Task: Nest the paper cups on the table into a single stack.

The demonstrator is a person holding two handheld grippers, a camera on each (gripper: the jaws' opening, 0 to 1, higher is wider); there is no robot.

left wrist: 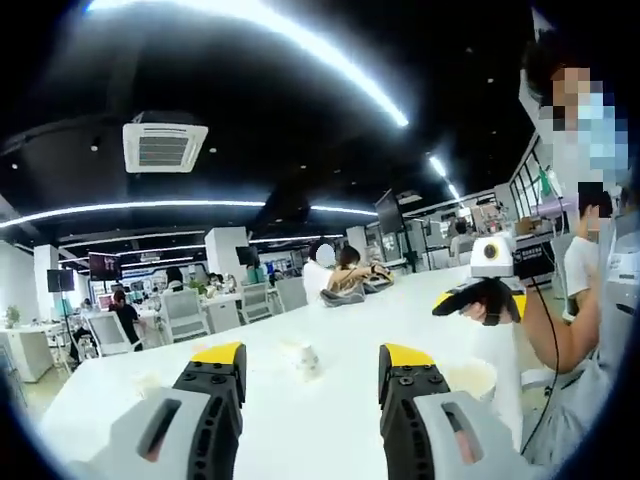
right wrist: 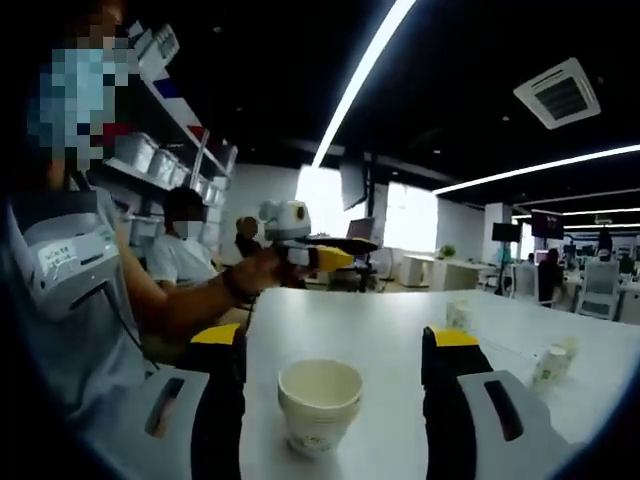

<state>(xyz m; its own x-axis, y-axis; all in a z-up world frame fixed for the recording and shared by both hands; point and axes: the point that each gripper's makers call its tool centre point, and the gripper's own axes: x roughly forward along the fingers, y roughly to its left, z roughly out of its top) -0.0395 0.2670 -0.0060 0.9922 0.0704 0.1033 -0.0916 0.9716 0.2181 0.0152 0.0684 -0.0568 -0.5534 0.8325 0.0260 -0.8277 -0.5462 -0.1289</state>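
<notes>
My right gripper [right wrist: 330, 360], fingers spread, frames the nested cups [right wrist: 320, 405]; left gripper [left wrist: 310, 380] likewise spread. Thin paper probably crushes: I'd pinch the rim lightly.

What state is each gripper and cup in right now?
left gripper: open, empty, raised above the table.
right gripper: open, empty, jaws either side of the cup stack.
cup stack: upright, at least two cups nested, mouth up.
single cup: standing alone on the table; orientation unclear.
small cups: separate, not nested.
</notes>
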